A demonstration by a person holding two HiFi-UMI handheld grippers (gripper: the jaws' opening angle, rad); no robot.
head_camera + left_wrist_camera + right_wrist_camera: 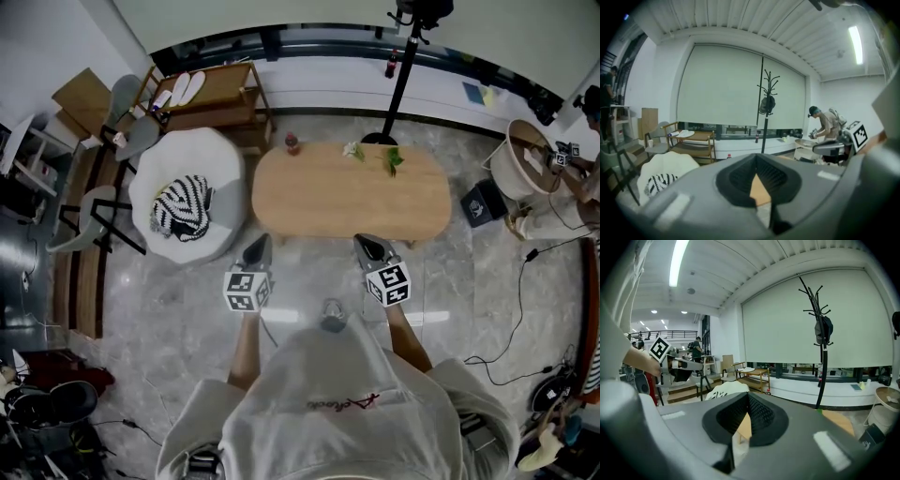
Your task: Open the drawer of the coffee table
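Fingers [736, 180] of left gripper [258, 247] pressed together, nothing between. Fingers [764, 420] of right gripper [371, 246] likewise closed, empty. Both grippers side by side, tips pointing toward near edge of coffee table [352, 202], not touching it. Table oval, wooden, straight ahead of person; drawer not visible from above. Small plant [392, 159] near far edge of tabletop. White round chair [159, 183] with striped cushion [183, 214] left of table.

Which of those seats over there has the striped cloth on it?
The white round armchair, just left of the oval wooden coffee table. The black-and-white striped cloth lies on its seat; the grey chairs farther left carry none.
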